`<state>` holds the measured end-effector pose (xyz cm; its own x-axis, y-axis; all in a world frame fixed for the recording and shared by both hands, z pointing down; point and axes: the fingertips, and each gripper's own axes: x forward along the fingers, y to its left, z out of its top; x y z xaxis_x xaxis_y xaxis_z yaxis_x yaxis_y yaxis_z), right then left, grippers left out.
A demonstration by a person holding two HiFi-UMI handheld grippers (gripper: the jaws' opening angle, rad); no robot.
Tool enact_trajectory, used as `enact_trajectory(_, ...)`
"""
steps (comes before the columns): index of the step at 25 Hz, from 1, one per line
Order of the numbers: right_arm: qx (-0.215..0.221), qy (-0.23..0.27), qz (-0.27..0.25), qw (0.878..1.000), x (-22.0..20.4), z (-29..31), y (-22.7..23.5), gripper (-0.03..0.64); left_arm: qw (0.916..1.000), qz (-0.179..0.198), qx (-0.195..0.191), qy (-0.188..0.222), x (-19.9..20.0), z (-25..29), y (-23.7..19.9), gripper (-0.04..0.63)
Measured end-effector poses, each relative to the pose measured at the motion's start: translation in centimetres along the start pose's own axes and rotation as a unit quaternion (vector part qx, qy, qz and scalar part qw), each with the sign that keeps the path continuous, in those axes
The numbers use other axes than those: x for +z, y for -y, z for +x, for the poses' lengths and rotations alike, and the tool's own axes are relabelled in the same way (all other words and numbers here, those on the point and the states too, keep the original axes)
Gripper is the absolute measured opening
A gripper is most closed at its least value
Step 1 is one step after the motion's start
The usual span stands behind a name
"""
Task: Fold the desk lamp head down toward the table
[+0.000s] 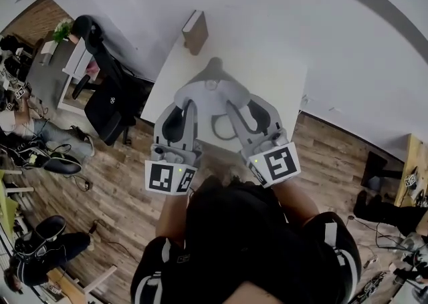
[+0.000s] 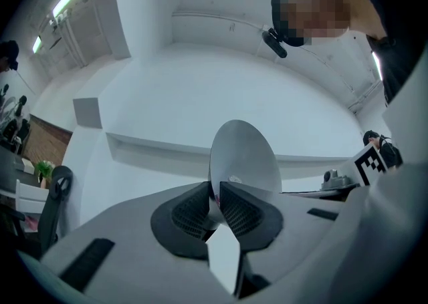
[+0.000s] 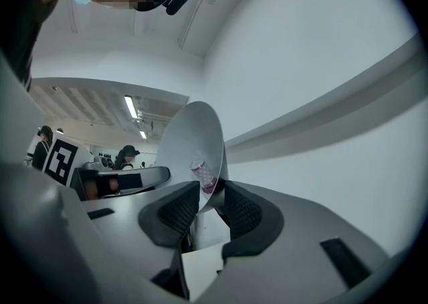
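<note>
The desk lamp's head (image 1: pixel 210 86) is a thin white disc standing over the white table (image 1: pixel 284 89). Both grippers meet at its near edge. My left gripper (image 1: pixel 190 106) is shut on the disc's rim; in the left gripper view the lamp head (image 2: pixel 242 152) rises edge-on from between the dark pads (image 2: pixel 190 210) of the left gripper (image 2: pixel 215 194). My right gripper (image 1: pixel 231 106) grips the rim from the other side. In the right gripper view, the lamp head (image 3: pixel 194 139), with a small pinkish knob (image 3: pixel 202 174), sits pinched in the right gripper (image 3: pixel 212 194). The lamp's arm (image 1: pixel 223 129) curves below.
A brown box (image 1: pixel 194 31) stands at the table's far left corner against the white wall. A black office chair (image 1: pixel 107 103) sits left of the table on the wood floor. Desks, cables and other people are further left and right.
</note>
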<state>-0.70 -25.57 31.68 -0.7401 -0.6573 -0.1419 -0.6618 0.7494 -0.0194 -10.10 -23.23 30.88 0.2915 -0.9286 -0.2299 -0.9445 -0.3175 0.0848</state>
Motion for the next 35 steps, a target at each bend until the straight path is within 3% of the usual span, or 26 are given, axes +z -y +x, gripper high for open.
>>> enact_trajectory(14, -0.064, -0.034, -0.021, 0.997, -2.6, -1.4, -0.7, 0.092, 0.9971, -0.002, -0.073, -0.023, -1.6, -2.0, 0.3, 0.063)
enact_trajectory(18, -0.079, -0.035, -0.025, 0.996, -3.2, -1.6, -0.8, 0.086, 0.9965, 0.016, -0.081, -0.017, -2.1, -2.3, 0.4, 0.063)
enact_trajectory(35, -0.1, -0.028, -0.034, 0.994, -5.2, -2.6, -0.8, 0.077, 0.9968, 0.006, -0.079, -0.009, -3.6, -3.2, 0.8, 0.061)
